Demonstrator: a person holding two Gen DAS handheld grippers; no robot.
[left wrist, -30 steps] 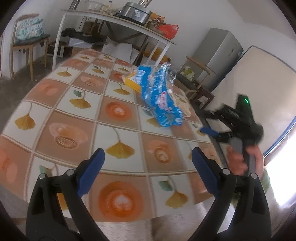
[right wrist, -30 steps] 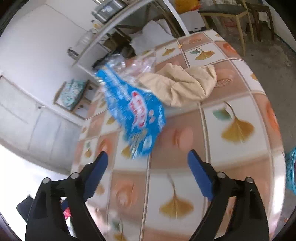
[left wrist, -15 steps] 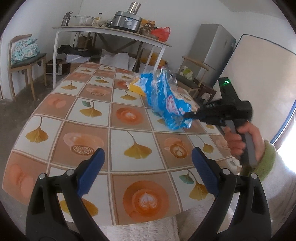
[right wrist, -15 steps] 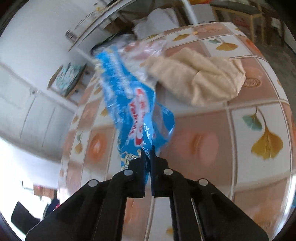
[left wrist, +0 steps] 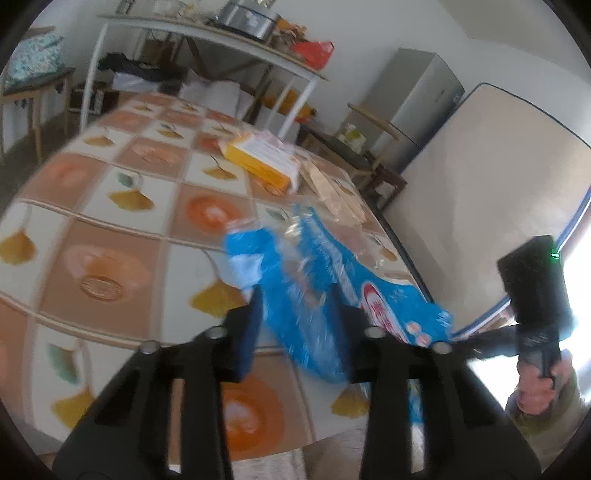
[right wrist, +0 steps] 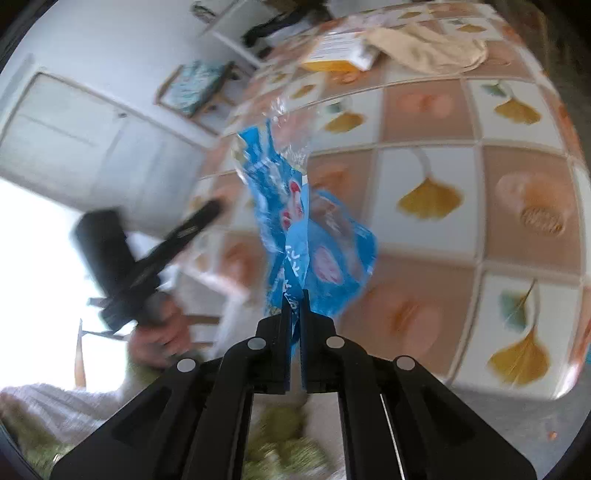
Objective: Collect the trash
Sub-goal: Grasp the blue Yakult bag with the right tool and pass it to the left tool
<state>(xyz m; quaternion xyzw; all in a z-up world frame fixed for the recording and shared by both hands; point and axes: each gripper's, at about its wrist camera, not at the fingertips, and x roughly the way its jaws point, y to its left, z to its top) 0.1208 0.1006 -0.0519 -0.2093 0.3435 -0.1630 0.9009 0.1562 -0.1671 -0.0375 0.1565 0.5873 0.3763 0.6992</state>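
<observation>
A crumpled blue and clear plastic wrapper (right wrist: 295,221) hangs in the air over the near edge of the tiled table (right wrist: 461,206). My right gripper (right wrist: 294,306) is shut on its lower corner. In the left wrist view the same wrapper (left wrist: 314,295) lies between the fingers of my left gripper (left wrist: 295,317), whose jaws are half closed around it with a gap left. The right gripper's body (left wrist: 532,295) shows at the right there, and the left gripper's body (right wrist: 122,258) shows at the left in the right wrist view.
A yellow box (left wrist: 262,162) and a beige crumpled paper bag (left wrist: 332,188) lie on the far side of the table. A metal shelf table (left wrist: 207,33), a fridge (left wrist: 417,99) and a leaning mattress (left wrist: 491,177) stand behind. A chair (left wrist: 29,85) is at far left.
My right gripper closed on the blue wrapper and lifted it off the table toward the near edge. My left gripper moved in and narrowed its fingers around the wrapper.
</observation>
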